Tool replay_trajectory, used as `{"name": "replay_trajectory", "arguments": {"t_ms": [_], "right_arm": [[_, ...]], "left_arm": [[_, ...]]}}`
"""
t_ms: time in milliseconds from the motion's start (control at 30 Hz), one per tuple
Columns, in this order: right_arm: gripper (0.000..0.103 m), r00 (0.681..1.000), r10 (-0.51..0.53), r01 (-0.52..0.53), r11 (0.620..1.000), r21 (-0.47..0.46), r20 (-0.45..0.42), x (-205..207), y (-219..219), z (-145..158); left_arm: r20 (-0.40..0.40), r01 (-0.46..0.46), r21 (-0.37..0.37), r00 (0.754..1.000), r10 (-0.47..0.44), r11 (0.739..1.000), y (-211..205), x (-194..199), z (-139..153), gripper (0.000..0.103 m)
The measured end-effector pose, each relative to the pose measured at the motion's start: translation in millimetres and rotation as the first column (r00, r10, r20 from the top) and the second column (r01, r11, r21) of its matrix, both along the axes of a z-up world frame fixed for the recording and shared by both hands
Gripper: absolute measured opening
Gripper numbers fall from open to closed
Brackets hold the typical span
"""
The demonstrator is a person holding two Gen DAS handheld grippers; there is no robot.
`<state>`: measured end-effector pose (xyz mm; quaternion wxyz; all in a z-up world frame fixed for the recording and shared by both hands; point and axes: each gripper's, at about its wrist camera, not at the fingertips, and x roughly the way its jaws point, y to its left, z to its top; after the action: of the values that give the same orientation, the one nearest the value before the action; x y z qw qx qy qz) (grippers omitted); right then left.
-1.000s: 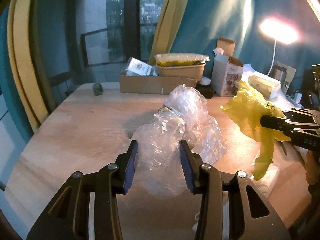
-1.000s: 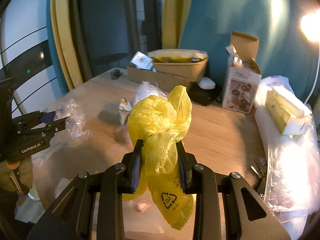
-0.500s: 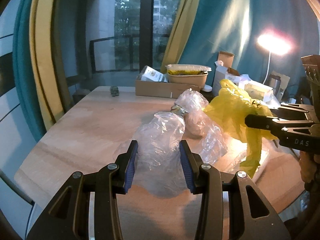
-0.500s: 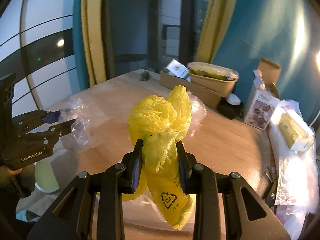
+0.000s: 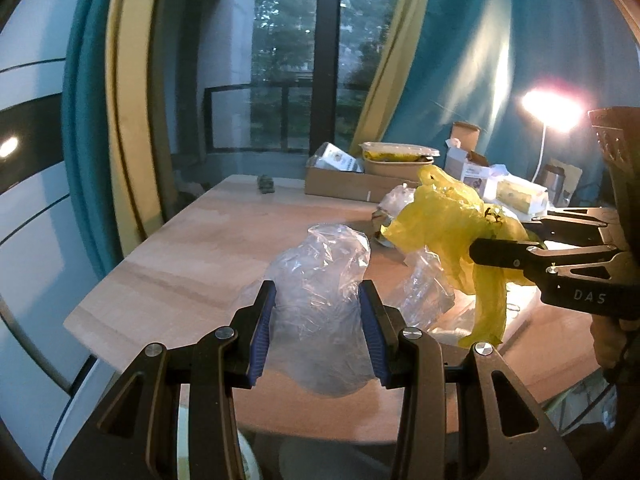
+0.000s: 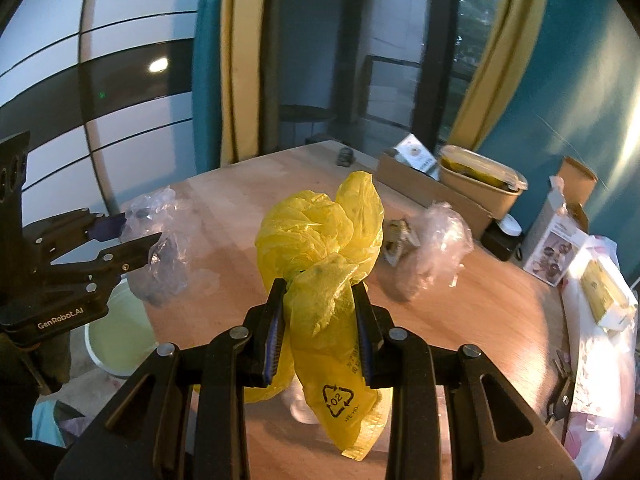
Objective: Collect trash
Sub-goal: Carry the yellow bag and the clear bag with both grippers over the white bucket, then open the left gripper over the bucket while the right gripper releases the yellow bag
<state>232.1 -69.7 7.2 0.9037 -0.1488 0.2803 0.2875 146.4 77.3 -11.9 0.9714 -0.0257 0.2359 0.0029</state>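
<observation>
My left gripper (image 5: 318,300) is shut on a crumpled clear plastic bag (image 5: 320,284) and holds it above the near left edge of the wooden table (image 5: 208,256). My right gripper (image 6: 320,300) is shut on a crumpled yellow plastic bag (image 6: 320,240) and holds it above the table. In the left wrist view the yellow bag (image 5: 448,220) hangs from the right gripper (image 5: 484,248) at the right. In the right wrist view the left gripper (image 6: 140,232) with its clear bag (image 6: 160,256) is at the left. More clear plastic (image 6: 436,240) and a small wrapper (image 6: 396,236) lie on the table.
A pale green bin (image 6: 116,336) stands on the floor below the table's left edge. A cardboard box (image 5: 348,184), a lidded food tub (image 5: 400,160), small cartons (image 6: 560,248) and a lit lamp (image 5: 552,112) line the far and right sides.
Both grippers have pulled back and up from the table with their bags still held. More of the table's near edge, the floor and the green bin now show.
</observation>
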Motion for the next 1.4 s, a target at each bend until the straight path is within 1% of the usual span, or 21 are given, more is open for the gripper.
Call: {"name": "replay_trajectory", "arguments": {"t_ms": [267, 467, 667, 867, 1033, 1100, 1167, 1267, 1367, 1400], "right_arm": [[0.03, 0.998, 0.058, -0.058, 0.998, -0.028, 0.006, -16.2, 29.5, -2.0], [0.03, 0.994, 0.105, -0.105, 0.993, -0.051, 0.002, -27.0, 54.1, -5.7], [0.03, 0.987, 0.161, -0.161, 0.984, -0.078, -0.009, -38.2, 82.6, -12.2], [0.03, 0.972, 0.233, -0.233, 0.966, -0.111, -0.021, -49.7, 119.1, -19.6], [0.03, 0.958, 0.282, -0.285, 0.949, -0.137, -0.041, -58.3, 150.9, -30.6], [0.03, 0.953, 0.298, -0.303, 0.942, -0.146, -0.049, -60.4, 160.9, -34.5], [0.03, 0.947, 0.317, -0.322, 0.933, -0.158, -0.058, -64.5, 172.8, -39.4], [0.03, 0.936, 0.347, -0.353, 0.919, -0.174, -0.066, -69.1, 188.2, -45.4], [0.03, 0.926, 0.369, -0.377, 0.907, -0.186, -0.08, -70.7, 199.8, -51.5], [0.03, 0.922, 0.377, -0.386, 0.903, -0.189, -0.084, -71.8, 203.6, -53.0]], "left_arm": [[0.007, -0.056, -0.011, 0.998, 0.056, 0.998, 26.1, -31.5, -6.8, 0.044], [-0.014, -0.117, -0.036, 0.993, 0.116, 0.993, 55.4, -52.6, -20.3, 0.044], [-0.045, -0.187, -0.063, 0.982, 0.185, 0.98, 87.8, -74.1, -38.4, 0.044], [-0.113, -0.278, -0.102, 0.957, 0.266, 0.955, 124.2, -96.4, -71.2, 0.044], [-0.179, -0.353, -0.133, 0.928, 0.327, 0.926, 150.5, -110.1, -103.3, 0.044], [-0.214, -0.381, -0.157, 0.914, 0.345, 0.911, 161.4, -113.5, -117.0, 0.044], [-0.243, -0.398, -0.189, 0.905, 0.35, 0.898, 171.0, -116.0, -131.2, 0.048], [-0.282, -0.408, -0.223, 0.896, 0.343, 0.885, 177.7, -115.2, -148.8, 0.054], [-0.309, -0.413, -0.248, 0.891, 0.332, 0.876, 186.1, -117.8, -161.0, 0.06], [-0.313, -0.413, -0.258, 0.891, 0.329, 0.874, 188.9, -118.4, -163.5, 0.064]]}}
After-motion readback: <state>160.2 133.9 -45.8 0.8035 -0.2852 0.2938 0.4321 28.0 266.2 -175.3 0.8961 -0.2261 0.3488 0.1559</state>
